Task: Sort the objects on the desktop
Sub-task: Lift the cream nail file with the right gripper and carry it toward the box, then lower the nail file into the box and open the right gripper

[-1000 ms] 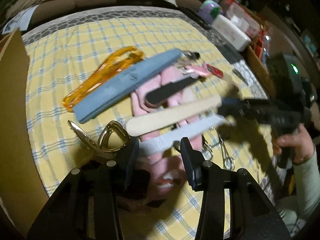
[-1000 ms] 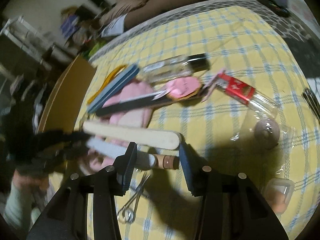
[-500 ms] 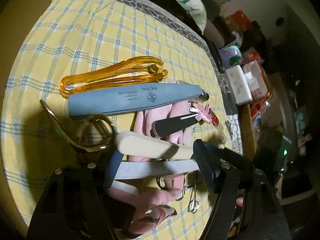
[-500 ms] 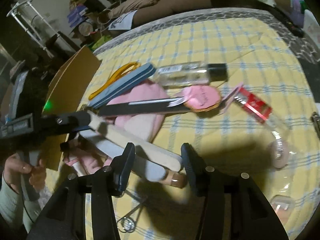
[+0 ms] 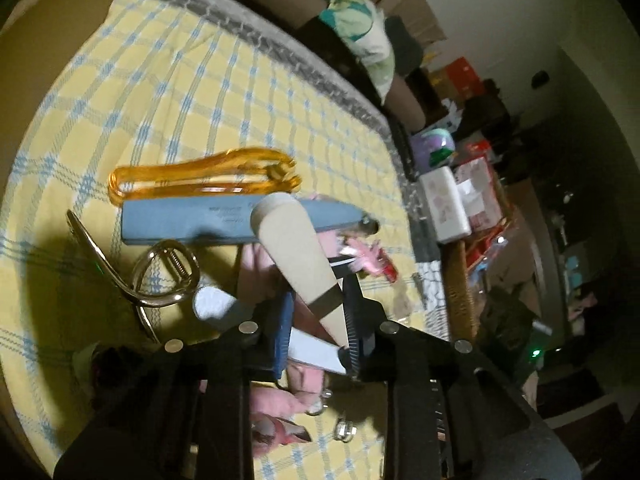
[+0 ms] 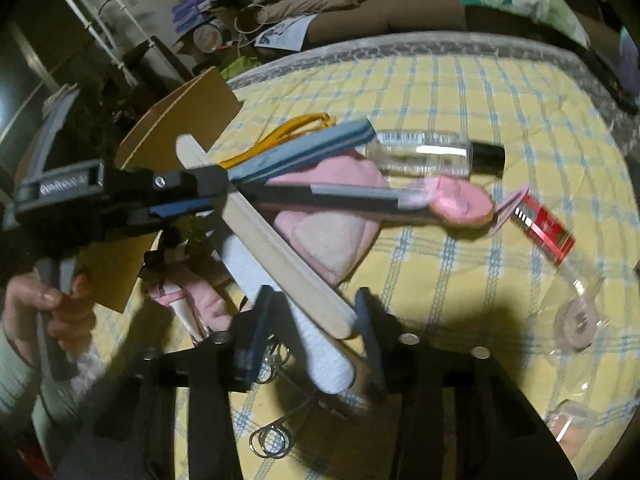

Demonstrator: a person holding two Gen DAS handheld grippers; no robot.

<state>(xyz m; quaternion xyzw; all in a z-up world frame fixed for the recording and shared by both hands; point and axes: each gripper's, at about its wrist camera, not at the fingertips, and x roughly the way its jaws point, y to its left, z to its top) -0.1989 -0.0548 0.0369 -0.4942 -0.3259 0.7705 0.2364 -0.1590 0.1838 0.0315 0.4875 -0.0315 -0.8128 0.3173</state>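
Beige file: the beige file point(image 5: 298, 258) is up off the cloth, tilted, its narrow end pinched in the left gripper point(image 5: 318, 330); in the right wrist view the same file point(image 6: 264, 236) runs slantwise from that gripper down to the right gripper.
Left gripper: jaws closed on the beige file near one end; the grip looks narrow, so the file may pivot if swung fast.
Right gripper: the right gripper point(image 6: 316, 324) has its jaws apart, the file's free end lying between them, not pinched as far as I can tell.
White file: the white file point(image 6: 296, 320) lies under the beige one, crossing the same gap; it looks to be touching it, so closing the right jaws now might catch both.
Step in hand: seemingly lifting the beige file clear of the heap to sort it.
How to do it well: raise it steadily along its length, keep it level enough that it does not lever out, and keep the right jaws clear of the white file.
Pouch: the pink pouch point(image 6: 332, 240) sits below both files, with a black file point(image 6: 340, 196) across it.
Further out: a blue file point(image 5: 224, 220) and orange clip point(image 5: 204, 180) lie side by side; a gold clip point(image 5: 160, 276) rests near the left gripper.
Cloth: the checked cloth point(image 5: 200, 92) is bare beyond the heap, a likely place to lay it.
Risk: dragging neighbours along, since the items overlap.
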